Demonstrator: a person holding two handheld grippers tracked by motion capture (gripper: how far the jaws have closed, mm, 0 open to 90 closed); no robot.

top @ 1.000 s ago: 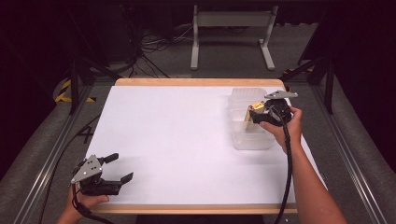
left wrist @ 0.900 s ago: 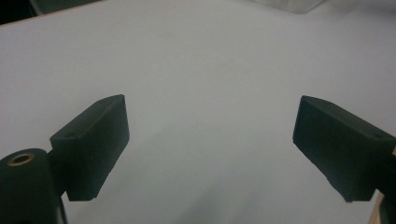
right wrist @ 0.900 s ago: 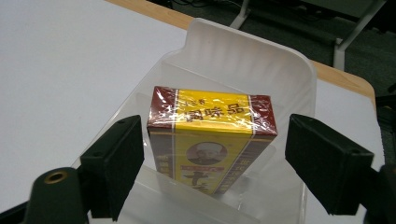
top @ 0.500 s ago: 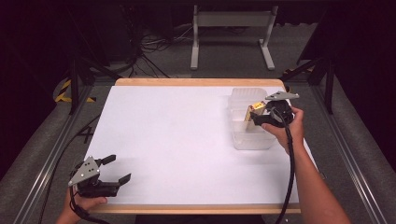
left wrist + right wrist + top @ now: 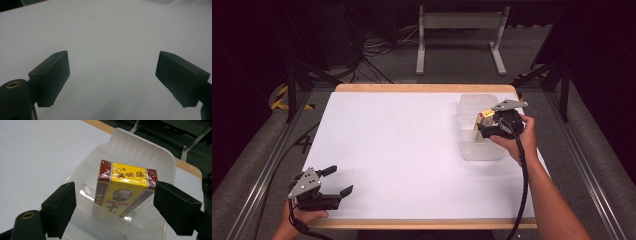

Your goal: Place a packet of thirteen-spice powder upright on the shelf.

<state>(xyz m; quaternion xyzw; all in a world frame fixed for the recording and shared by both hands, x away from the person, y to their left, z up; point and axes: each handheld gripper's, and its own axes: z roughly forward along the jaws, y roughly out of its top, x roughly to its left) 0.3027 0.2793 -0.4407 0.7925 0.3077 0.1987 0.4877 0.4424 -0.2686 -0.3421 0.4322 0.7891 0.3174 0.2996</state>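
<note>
We see matte black block-shaped jaws on each gripper (image 5: 335, 182), a brass-ringed hole beside one, grey three-cornered plates on top, and trailing black cables.

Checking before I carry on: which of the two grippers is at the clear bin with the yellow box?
The right gripper, over the clear bin, jaws either side of the yellow box. The left gripper sits over bare table.

Right gripper (image 5: 482, 126): jaws just opened wider, pads now standing clear on both sides of yellow-and-maroon box (image 5: 124, 190); box between them, leaning tilted inside clear plastic bin (image 5: 140, 152), no longer pinched. Left gripper (image 5: 338, 181): shifted slightly along near left corner of white table (image 5: 402, 150), jaws spread as before
</note>
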